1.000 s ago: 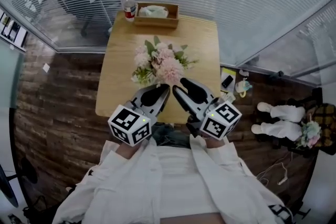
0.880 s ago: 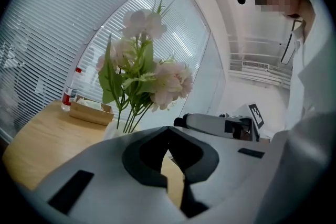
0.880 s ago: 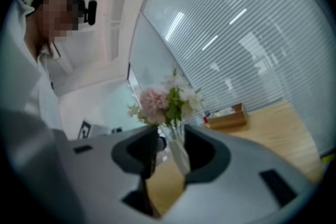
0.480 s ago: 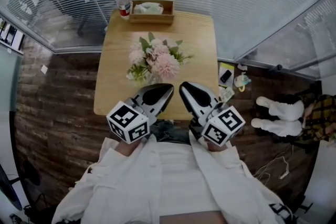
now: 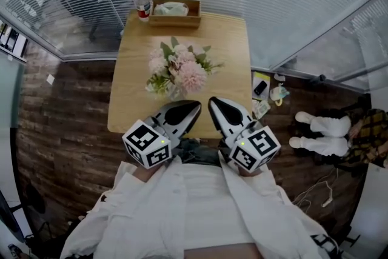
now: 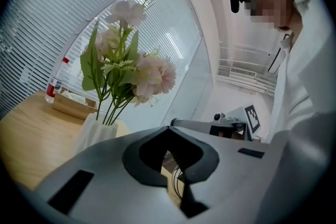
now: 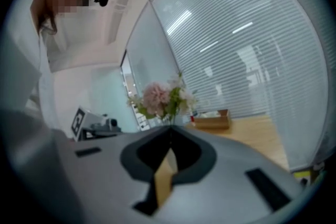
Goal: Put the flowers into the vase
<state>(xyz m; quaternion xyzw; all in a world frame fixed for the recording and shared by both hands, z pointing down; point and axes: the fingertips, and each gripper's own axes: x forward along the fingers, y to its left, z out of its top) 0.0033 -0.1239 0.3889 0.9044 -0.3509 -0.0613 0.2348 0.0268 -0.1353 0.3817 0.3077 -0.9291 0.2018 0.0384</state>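
- The flowers [image 5: 179,70] stand upright in the white vase [image 5: 174,93], with the stems gathered in its mouth. The placing is therefore judged to be as good as done.
- The vase is set on the tabletop [image 5: 233,48] just ahead of both tips. It lies straight ahead of the right hand-held gripper [image 5: 212,102] and ahead and to the left of the left hand-held gripper [image 5: 194,106].
- The jaws of the left hand-held gripper are brought together at the tips, and nothing is held between them.
- The jaws of the right hand-held gripper have just been closing and now meet. Nothing is caught between them; only a strip of the tabletop is seen through the gap behind the tips.
- Both hand-held grippers are held roughly level over the near edge of the tabletop, close to the person's body, and neither touches the blooms. This is judged to be a resting posture, chosen so that the arrangement is not knocked.
- A wooden box [image 5: 176,14] and a bottle [image 5: 142,3] are left far beyond the vase, well apart from either hand-held gripper. No part in the task is expected of them.
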